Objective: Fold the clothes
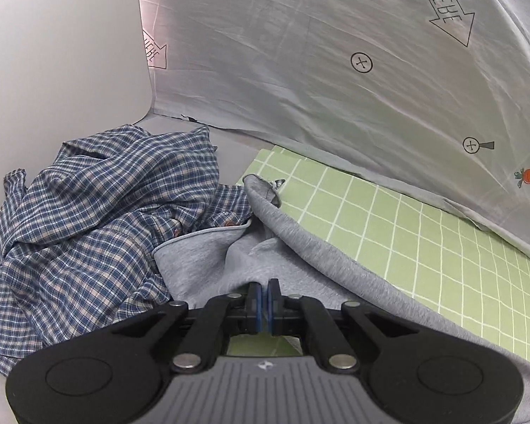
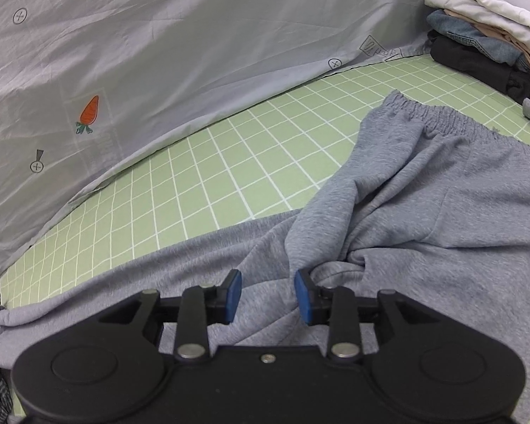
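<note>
While our left gripper (image 1: 264,295) has its jaws pinched shut on the grey pants (image 2: 424,190), our right gripper (image 2: 268,295) holds its jaws partly open over them. They lie spread on the green mat (image 2: 201,176), beside a plaid shirt (image 1: 88,205).

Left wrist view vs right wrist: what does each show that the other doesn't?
Left wrist only: the crumpled blue plaid shirt in full beside the grey pants, a white wall panel, and the left tool shut, seemingly pinching grey fabric.

Right wrist only: the pants' elastic waistband, a stack of folded clothes at the mat's far corner, and the right tool with its pads apart over the pants.

Both: the grey pants, the green grid mat and the carrot-print sheet behind.
</note>
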A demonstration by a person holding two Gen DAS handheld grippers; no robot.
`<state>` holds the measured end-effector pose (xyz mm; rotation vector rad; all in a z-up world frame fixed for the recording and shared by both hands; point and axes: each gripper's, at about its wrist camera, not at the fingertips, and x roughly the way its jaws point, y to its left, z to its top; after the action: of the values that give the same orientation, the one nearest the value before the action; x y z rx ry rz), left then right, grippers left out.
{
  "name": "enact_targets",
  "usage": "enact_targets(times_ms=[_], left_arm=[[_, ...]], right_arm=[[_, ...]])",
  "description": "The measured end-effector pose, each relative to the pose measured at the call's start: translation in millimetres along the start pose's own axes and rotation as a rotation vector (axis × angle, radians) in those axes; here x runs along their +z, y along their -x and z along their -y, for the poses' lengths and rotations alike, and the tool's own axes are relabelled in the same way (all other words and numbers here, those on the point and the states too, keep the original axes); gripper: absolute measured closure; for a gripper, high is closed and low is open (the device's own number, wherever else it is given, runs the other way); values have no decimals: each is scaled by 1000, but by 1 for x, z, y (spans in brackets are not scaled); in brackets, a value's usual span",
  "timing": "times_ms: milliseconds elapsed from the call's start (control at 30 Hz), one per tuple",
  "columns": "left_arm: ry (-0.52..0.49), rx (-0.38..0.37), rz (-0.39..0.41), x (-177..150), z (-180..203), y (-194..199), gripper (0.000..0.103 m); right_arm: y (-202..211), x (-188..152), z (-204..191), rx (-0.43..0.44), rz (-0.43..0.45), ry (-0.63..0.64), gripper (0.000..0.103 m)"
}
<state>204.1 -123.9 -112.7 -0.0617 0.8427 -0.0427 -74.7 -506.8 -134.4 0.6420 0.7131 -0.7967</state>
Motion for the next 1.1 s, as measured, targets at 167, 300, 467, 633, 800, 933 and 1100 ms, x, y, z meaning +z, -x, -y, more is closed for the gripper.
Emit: enact_targets(times_ms=[167,300,467,633,800,933,1100], left_arm=[[12,-3,4,3,-3,3,99],[30,-13,16,11,-5,10,99],[48,-77,82,47,6,28,99],[-18,-104,190,109,57,9,99],[-72,-81,170,137,101,-31,80],[-60,-78,108,109,95,-41,57],[-64,8,-50,60,66,-63,54]], right_arm=[[-13,-2,-1,-62,-27,15,76],[-11,6,-1,-45,12,52,102],[2,39,2,-12,121,29,102],[-17,104,4,11,250,6,102],[-62,142,3,-44,275,-51,95],[-70,122,-5,-61,250,1,65],[-75,67,-11,-109,135,99,53]])
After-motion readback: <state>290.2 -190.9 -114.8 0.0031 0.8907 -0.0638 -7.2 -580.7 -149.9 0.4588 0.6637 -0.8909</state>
